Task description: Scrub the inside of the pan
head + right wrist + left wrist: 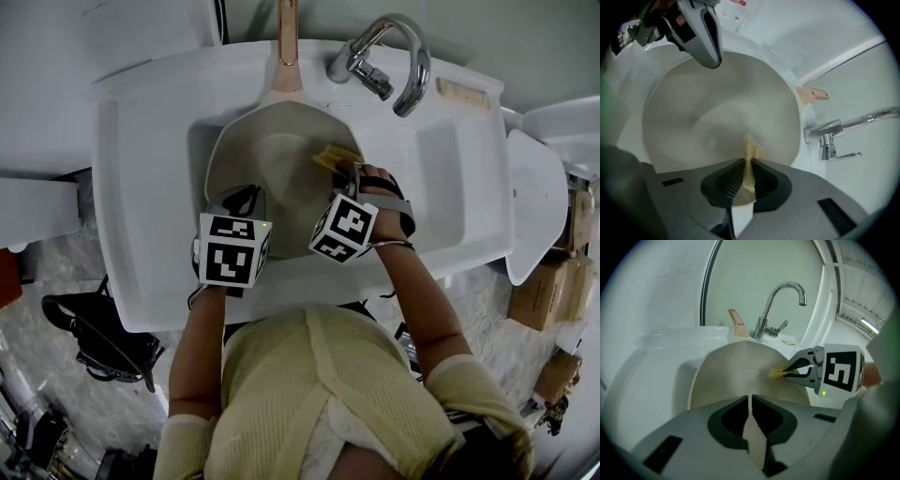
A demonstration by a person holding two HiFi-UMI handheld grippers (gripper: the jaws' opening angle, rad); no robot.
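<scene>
White sink (141, 197) fills the head view, with the pan in its basin. Right tongs (745, 169): clamped on a yellow sponge (751, 150). It's squeezed flat between the ribbed pads (764, 180) and sticks out past the tips. Sponge end touches the pan (717, 103) inner wall, on the side nearest the faucet (843, 127). Left tongs (750, 405): closed down to a thin slit, with the pan's near rim pinched in it edge-on. Left gripper view also shows the right tongs coming in from the right, sponge against the pan's inner slope. Pan is pale beige inside. Its wooden handle (288, 52) points away from the person, over the sink's back rim, just left of the faucet base. In the head view both marker cubes sit over the near side of the pan: left one at the rim, right one further in over the bowl. Cardboard boxes (544, 291) are on the floor to the right, well apart from the sink.
</scene>
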